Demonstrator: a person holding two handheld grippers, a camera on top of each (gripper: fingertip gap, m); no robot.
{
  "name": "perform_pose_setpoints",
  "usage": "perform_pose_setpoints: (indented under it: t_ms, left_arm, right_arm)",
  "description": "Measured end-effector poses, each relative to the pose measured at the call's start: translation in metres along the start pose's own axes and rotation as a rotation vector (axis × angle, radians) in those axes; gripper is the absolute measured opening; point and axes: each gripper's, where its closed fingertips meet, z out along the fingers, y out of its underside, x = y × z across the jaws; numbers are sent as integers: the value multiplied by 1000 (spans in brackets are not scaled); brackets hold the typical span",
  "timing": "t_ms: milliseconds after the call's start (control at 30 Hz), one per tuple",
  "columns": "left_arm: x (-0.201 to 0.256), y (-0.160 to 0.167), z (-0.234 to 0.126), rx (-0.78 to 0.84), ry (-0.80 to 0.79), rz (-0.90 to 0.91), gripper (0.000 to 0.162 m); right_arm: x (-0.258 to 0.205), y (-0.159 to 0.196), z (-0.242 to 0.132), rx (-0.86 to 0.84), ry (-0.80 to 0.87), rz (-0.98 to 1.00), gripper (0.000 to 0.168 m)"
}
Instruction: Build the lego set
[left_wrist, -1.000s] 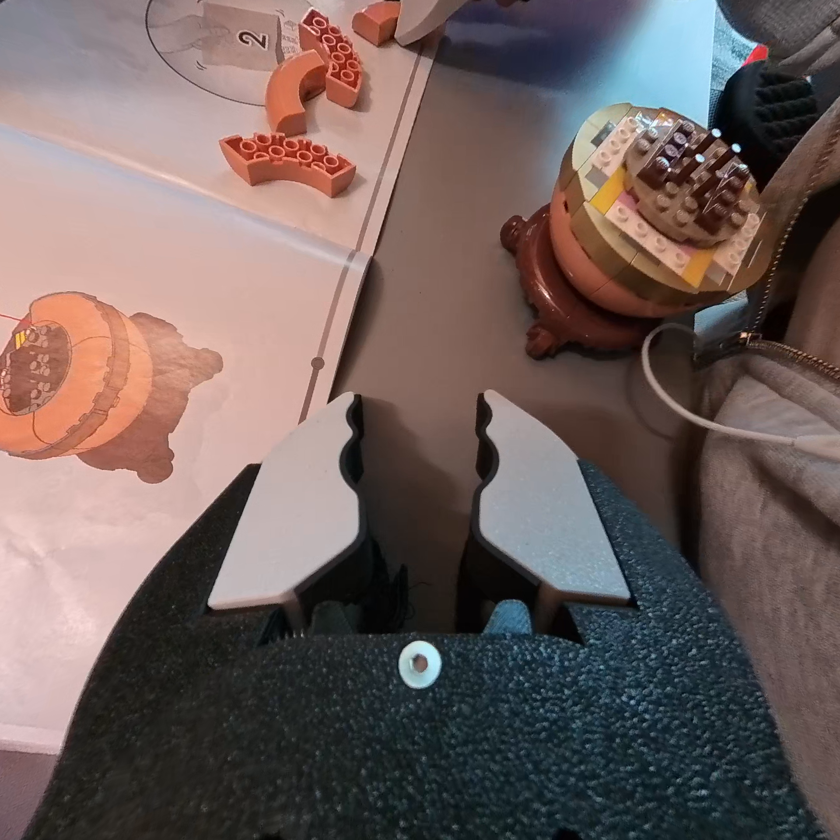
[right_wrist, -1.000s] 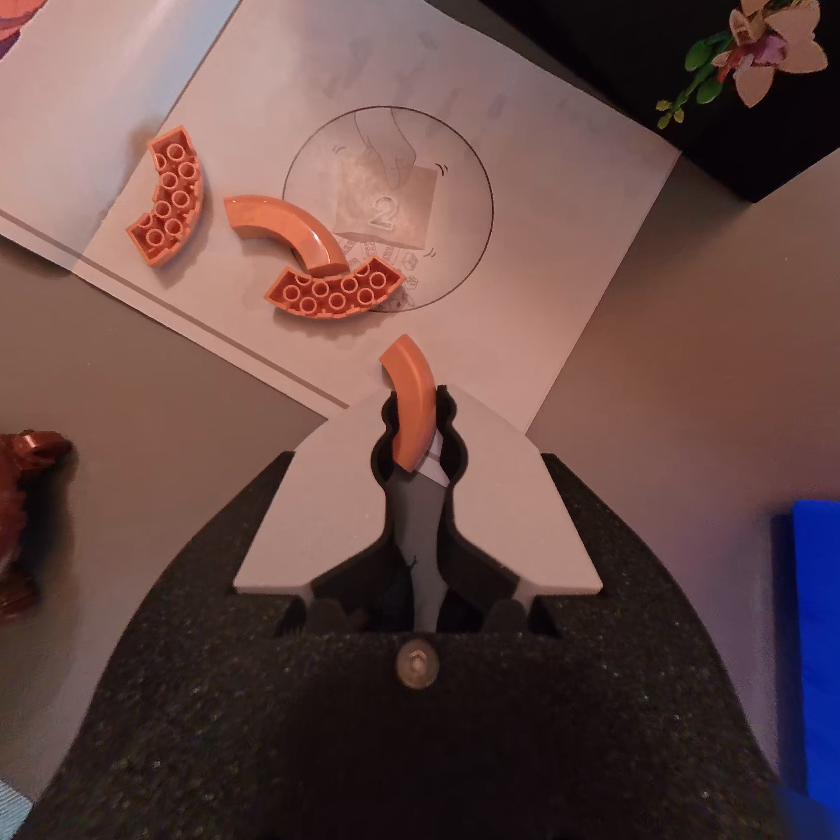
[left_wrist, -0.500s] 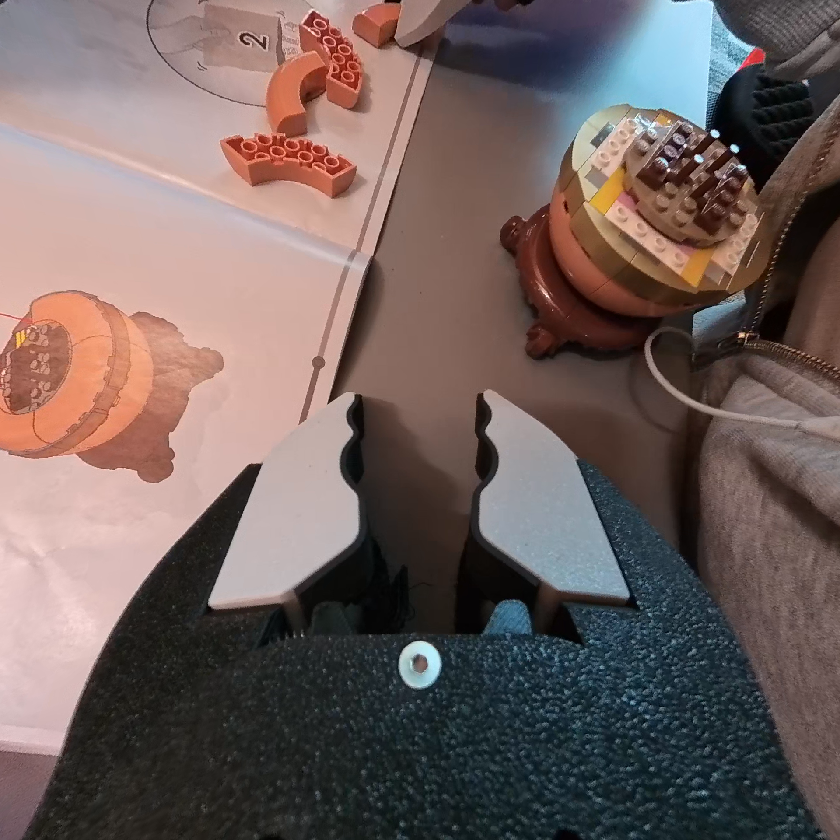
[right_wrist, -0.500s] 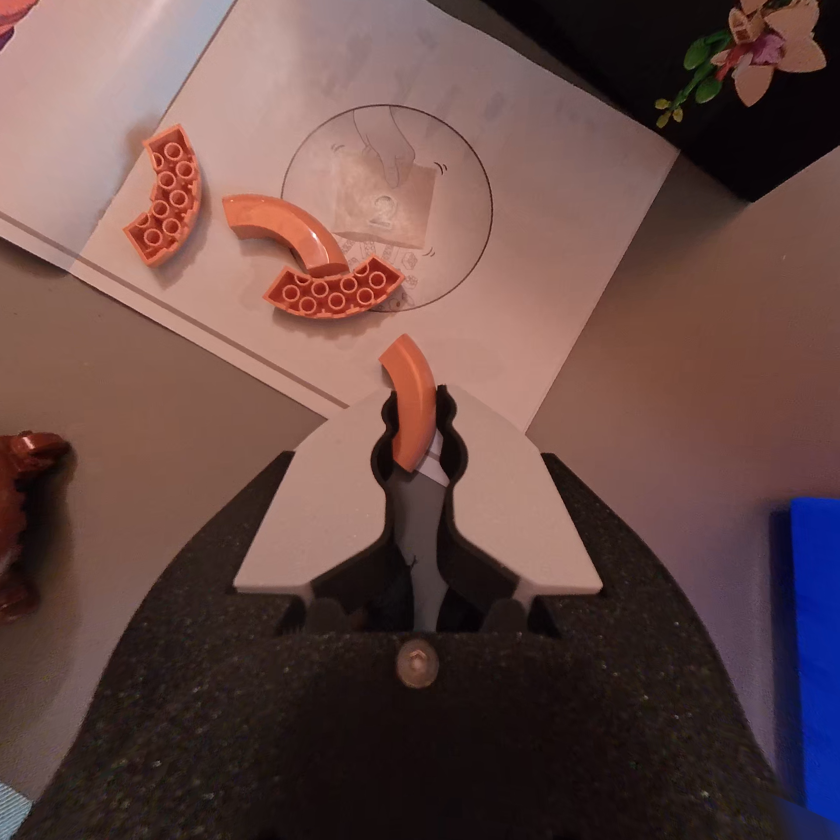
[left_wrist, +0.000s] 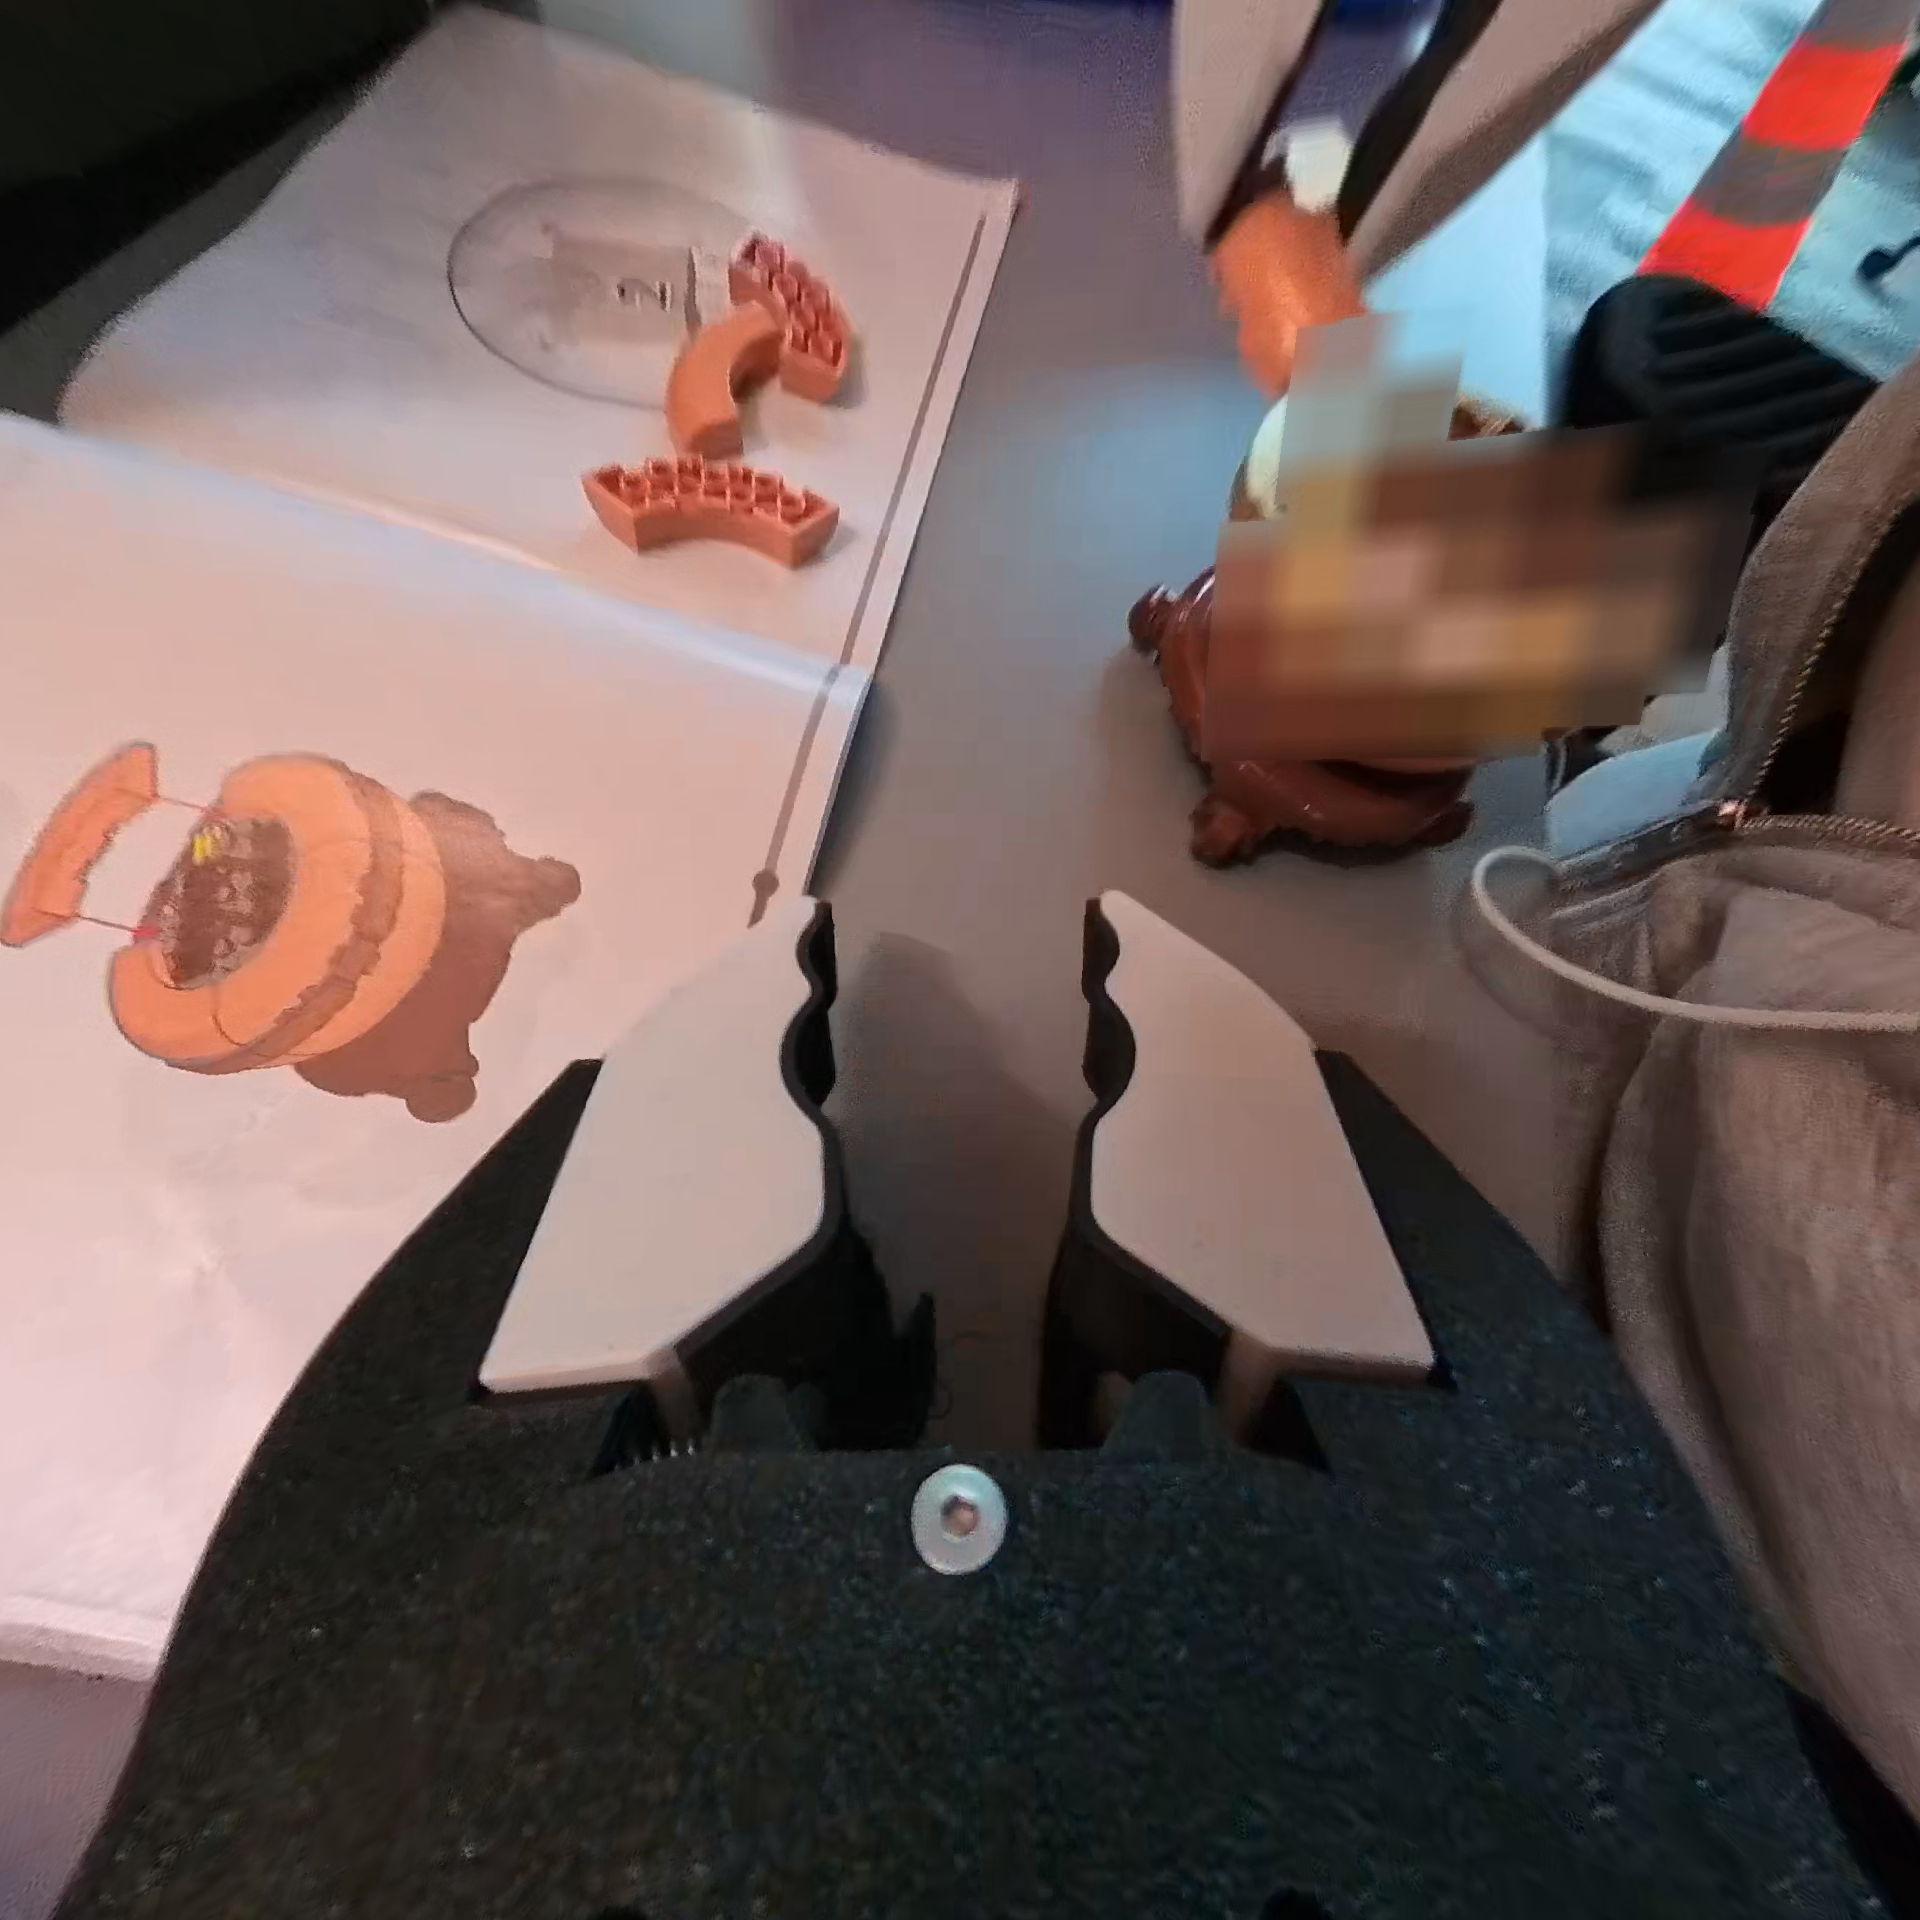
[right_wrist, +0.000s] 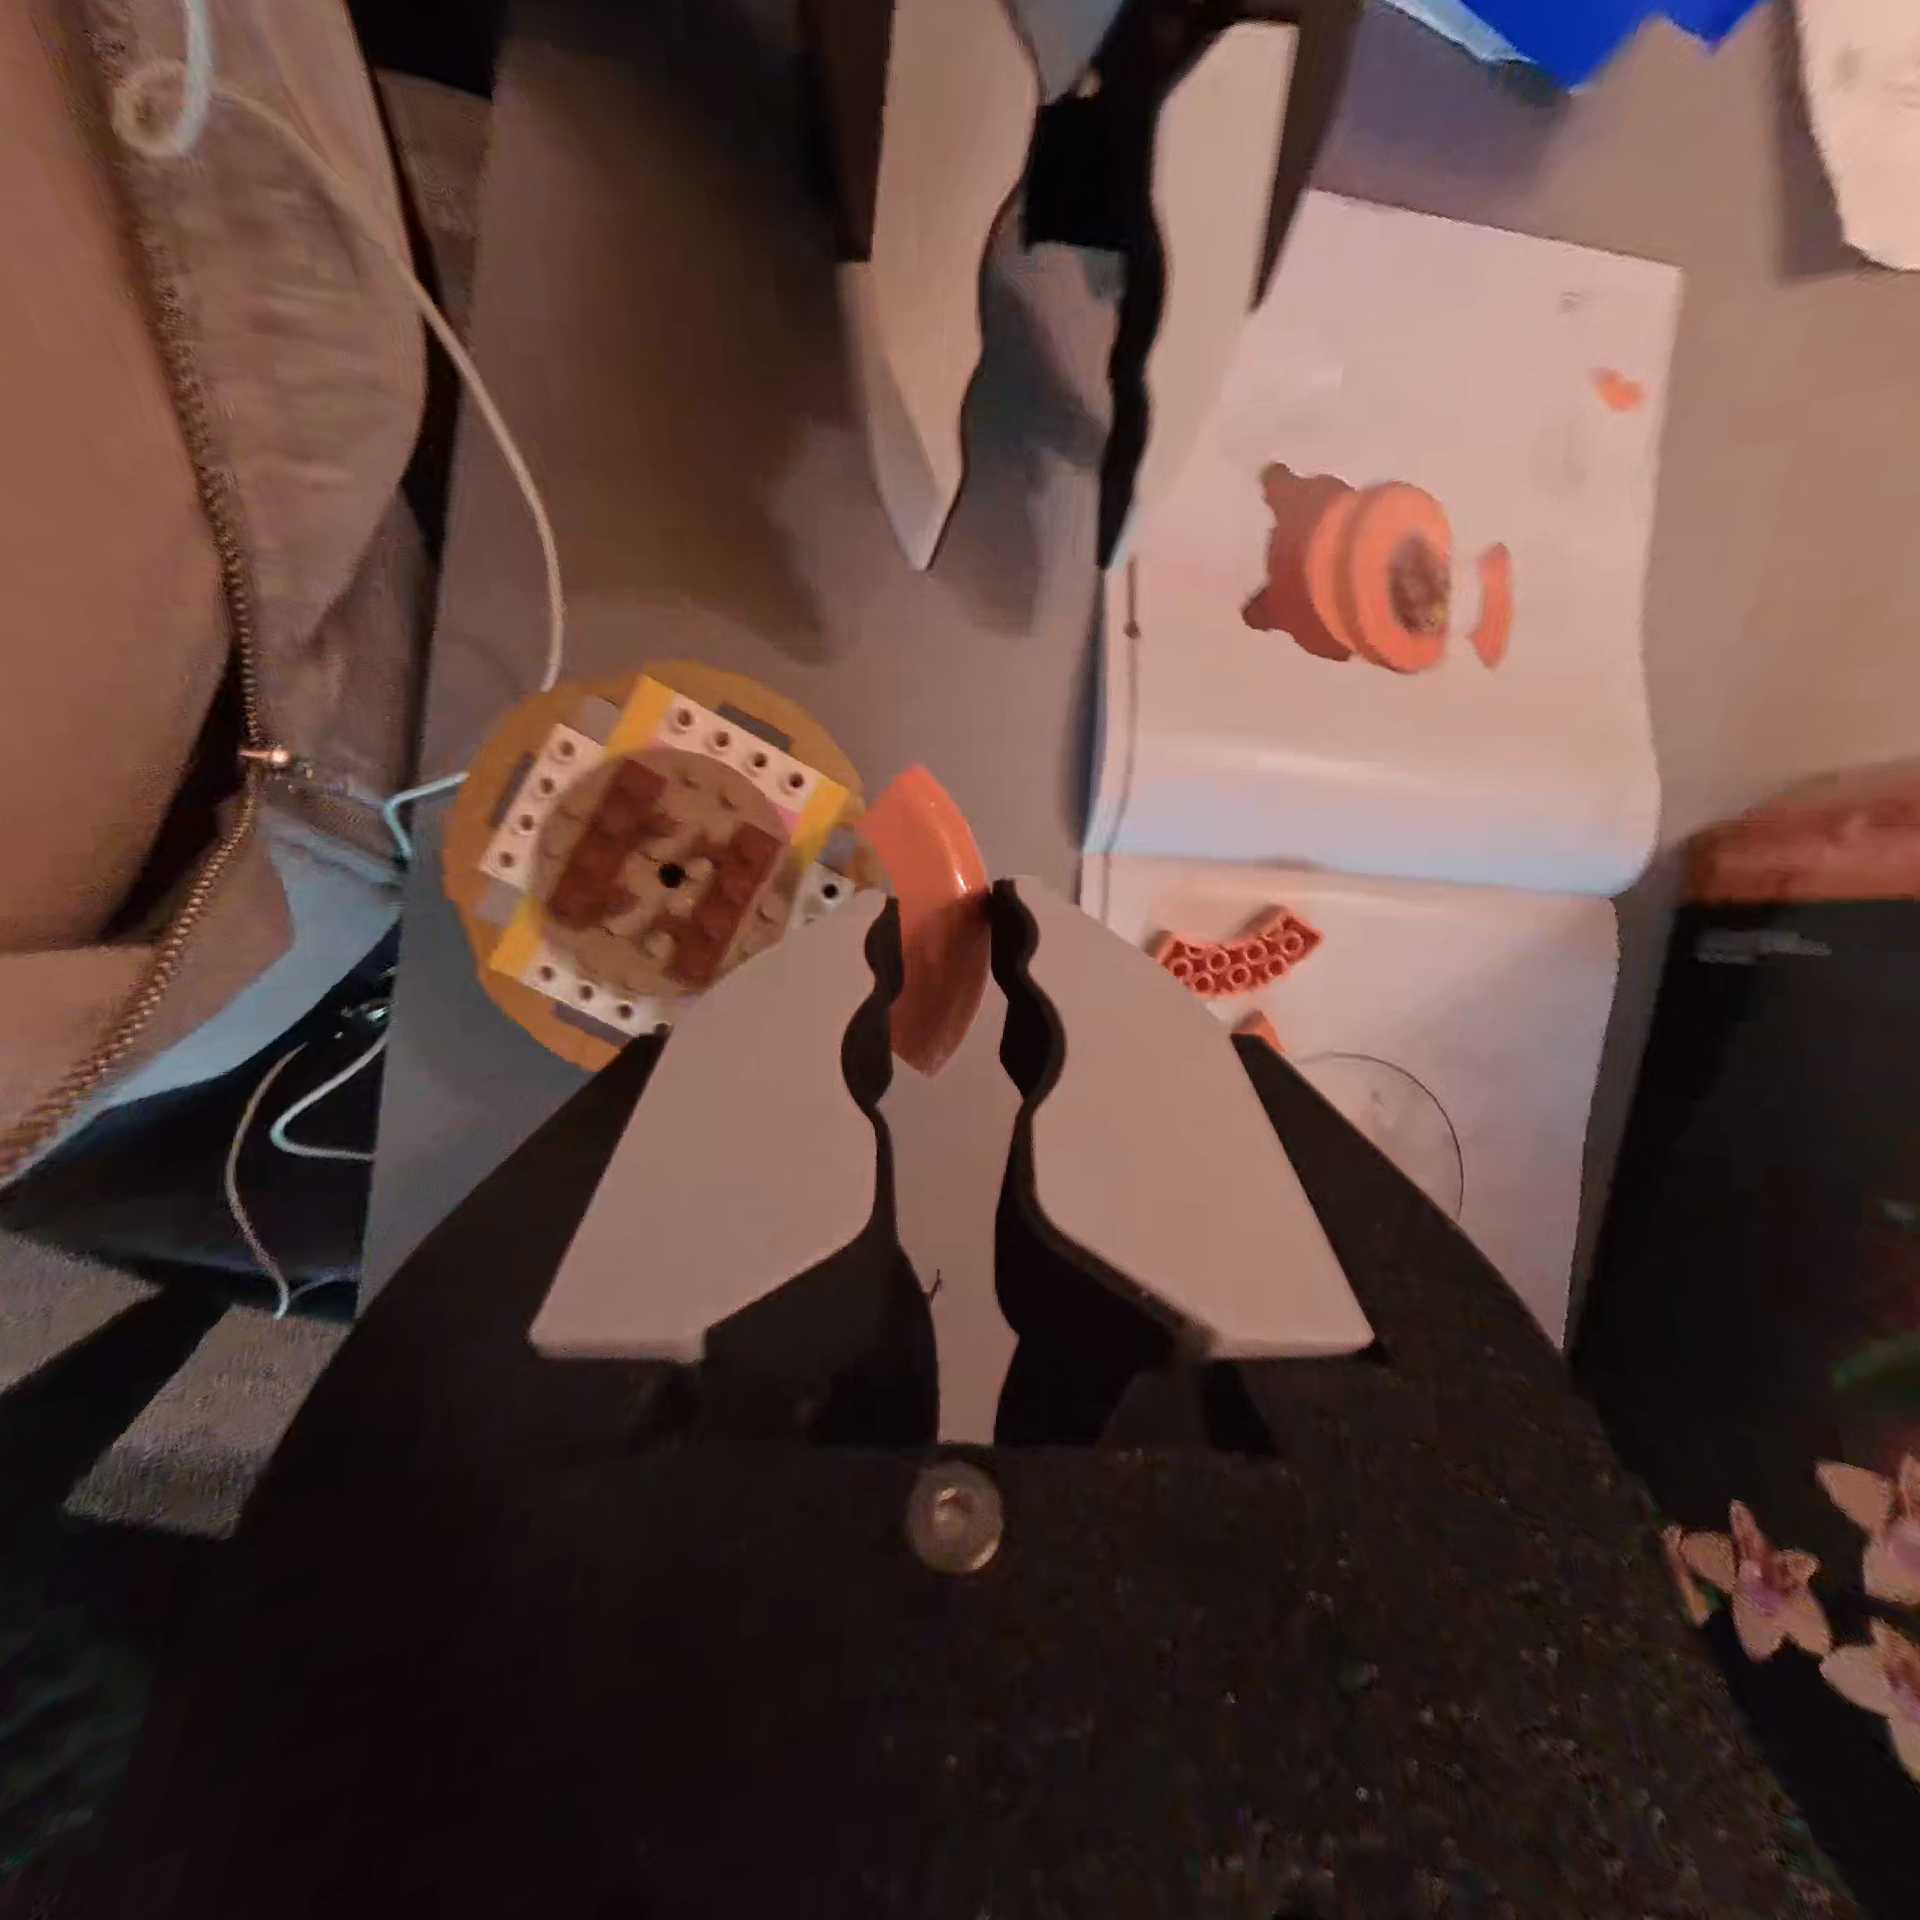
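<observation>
Overhead, my right gripper (right_wrist: 940, 909) pinches a smooth orange curved brick (right_wrist: 930, 935) between its grey fingers, jaws nearly closed on the piece. The brick sits just beside the rim of the round pot model (right_wrist: 649, 868), whose studded top of brown, white and yellow bricks faces the right wrist camera; whether brick and model touch, I cannot tell.

My left gripper (left_wrist: 956, 925) hangs low over the grey table (left_wrist: 1039, 540) with its jaws wide apart and nothing between them. From that side the model is mostly covered by a mosaic patch, only its dark brown footed base (left_wrist: 1320, 800) showing.

Three more orange curved bricks lie on the open instruction booklet (left_wrist: 312, 644): a studded one (left_wrist: 712, 509) nearest the left gripper, a smooth one (left_wrist: 717, 384) behind it, and another studded one (left_wrist: 795, 312) touching that. A person's grey zipped jacket (left_wrist: 1766, 1039) and a white cord (left_wrist: 1538, 956) fill the edge beside the model. A dark box printed with flowers (right_wrist: 1787, 1351) lies past the booklet.
</observation>
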Motion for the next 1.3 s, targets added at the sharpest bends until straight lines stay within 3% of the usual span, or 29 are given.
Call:
perform_pose_setpoints:
  t_ms: [267,433,533,667,833,1000,1300]
  left_arm:
    - [54,-59,-14,309,260,-85,39]
    - [56,-54,15,196,123,-53,39]
    - [65,-56,21,185,126,-20,23]
    - [65,-56,23,167,111,-4,21]
    - [65,-55,21,131,103,13,21]
    - [65,-53,27,92,85,-16,21]
    - [65,-51,25,62,30,-54,22]
  right_arm:
    - [-17,-9,12,-116,-55,-47,16]
    - [-22,-9,16,-90,-48,-56,16]
    - [-22,-9,16,-73,-49,-69,16]
    - [-22,-9,16,-18,-86,-61,17]
    - [-19,-10,0,134,-193,82,30]
    - [-18,2,-5,226,-238,241,19]
    - [-21,4,5,291,-255,272,6]
